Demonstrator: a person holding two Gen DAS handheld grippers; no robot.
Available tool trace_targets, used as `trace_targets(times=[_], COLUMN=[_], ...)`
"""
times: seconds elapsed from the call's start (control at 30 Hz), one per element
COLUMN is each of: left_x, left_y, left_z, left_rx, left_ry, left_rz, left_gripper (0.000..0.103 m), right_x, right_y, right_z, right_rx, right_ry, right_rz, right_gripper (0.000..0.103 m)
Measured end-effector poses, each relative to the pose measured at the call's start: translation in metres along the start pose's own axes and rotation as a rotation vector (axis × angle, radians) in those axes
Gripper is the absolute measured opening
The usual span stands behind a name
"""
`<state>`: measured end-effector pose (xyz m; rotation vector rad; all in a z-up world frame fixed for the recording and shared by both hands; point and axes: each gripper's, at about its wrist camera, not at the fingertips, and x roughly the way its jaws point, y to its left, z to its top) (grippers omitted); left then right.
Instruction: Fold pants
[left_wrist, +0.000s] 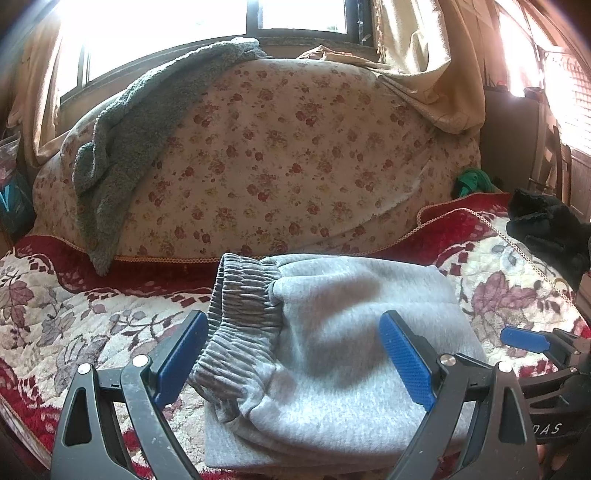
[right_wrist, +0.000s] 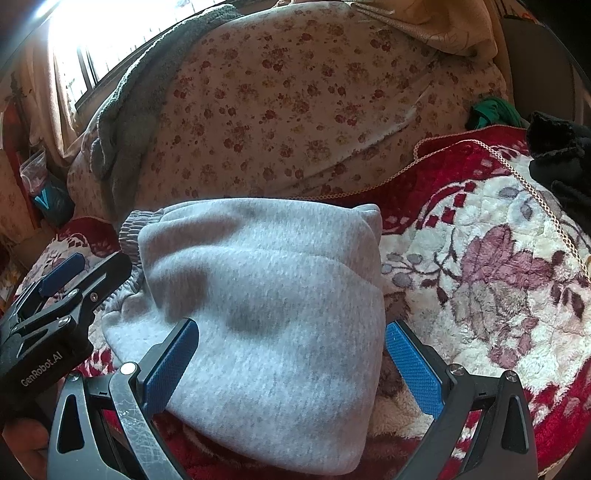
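The light grey pants (left_wrist: 332, 354) lie folded in a thick bundle on the red and white floral blanket (left_wrist: 55, 306), the ribbed waistband (left_wrist: 240, 306) at the bundle's left. My left gripper (left_wrist: 291, 354) is open and empty, its blue pads on either side of the waistband end, just above the cloth. My right gripper (right_wrist: 291, 365) is open and empty over the bundle's right end (right_wrist: 266, 295). The left gripper also shows at the left of the right wrist view (right_wrist: 62, 280). The right gripper's fingertip (left_wrist: 524, 338) shows at the left wrist view's right edge.
A floral bedding roll (left_wrist: 277, 155) with a grey towel (left_wrist: 122, 136) draped over it stands behind the pants. Black cloth (left_wrist: 546, 229) lies at the right, green cloth (left_wrist: 474, 182) behind it. Windows and curtains are at the back.
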<state>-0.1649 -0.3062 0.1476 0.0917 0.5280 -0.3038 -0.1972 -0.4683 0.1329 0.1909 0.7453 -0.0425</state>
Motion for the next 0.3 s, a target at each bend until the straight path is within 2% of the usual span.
trace_targets(times=[0.17, 0.3], left_x=[-0.0052, -0.0056], left_y=[-0.002, 0.0036], left_z=[-0.0022, -0.0007], left_rx=[0.028, 0.013], left_ry=[-0.04, -0.021], left_rz=[-0.007, -0.016], left_gripper=[0.094, 0.094], right_x=[0.0014, 0.0013], right_y=[-0.0004, 0.0005], right_z=[-0.0004, 0.0], right_rx=[-0.001, -0.003], right_ry=[0.005, 0.006], right_rz=[-0.003, -0.007], right_gripper=[0.103, 0.103])
